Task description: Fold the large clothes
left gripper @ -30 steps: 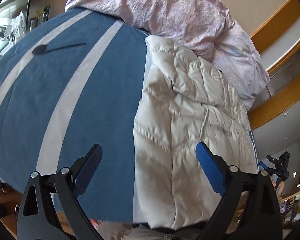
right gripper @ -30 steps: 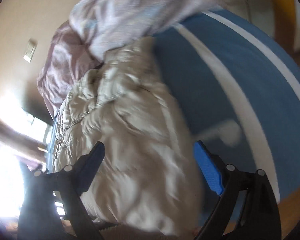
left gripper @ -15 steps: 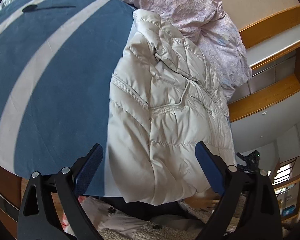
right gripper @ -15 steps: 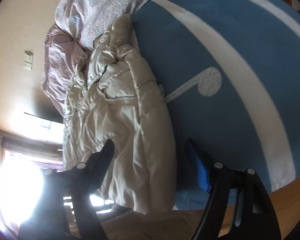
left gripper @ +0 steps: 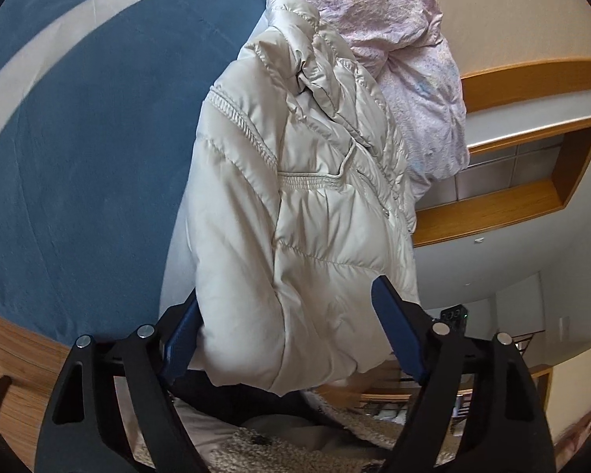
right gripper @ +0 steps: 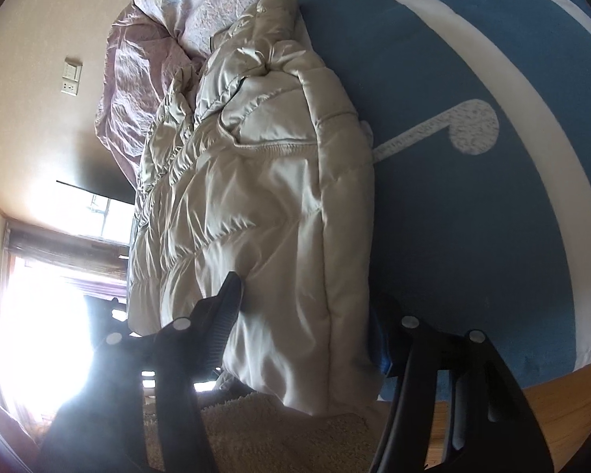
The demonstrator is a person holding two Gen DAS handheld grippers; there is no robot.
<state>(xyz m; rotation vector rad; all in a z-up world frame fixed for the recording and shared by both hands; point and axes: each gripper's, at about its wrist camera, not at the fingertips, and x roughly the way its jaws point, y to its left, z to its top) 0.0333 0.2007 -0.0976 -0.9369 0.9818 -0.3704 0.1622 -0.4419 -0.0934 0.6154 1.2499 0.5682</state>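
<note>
Blue bedspread, puffer jacket overhanging bed edge, both jaws straddling hem

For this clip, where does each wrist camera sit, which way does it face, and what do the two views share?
Left wrist: on the left gripper, looking along its blue-padded fingers up the cream puffer jacket toward the pink duvet; both fingers straddle the jacket's hem.
Right wrist: on the right gripper, looking over the same hem, bright window at left; its fingers show.
Shared: jacket, duvet, blue striped bed cover.
</note>
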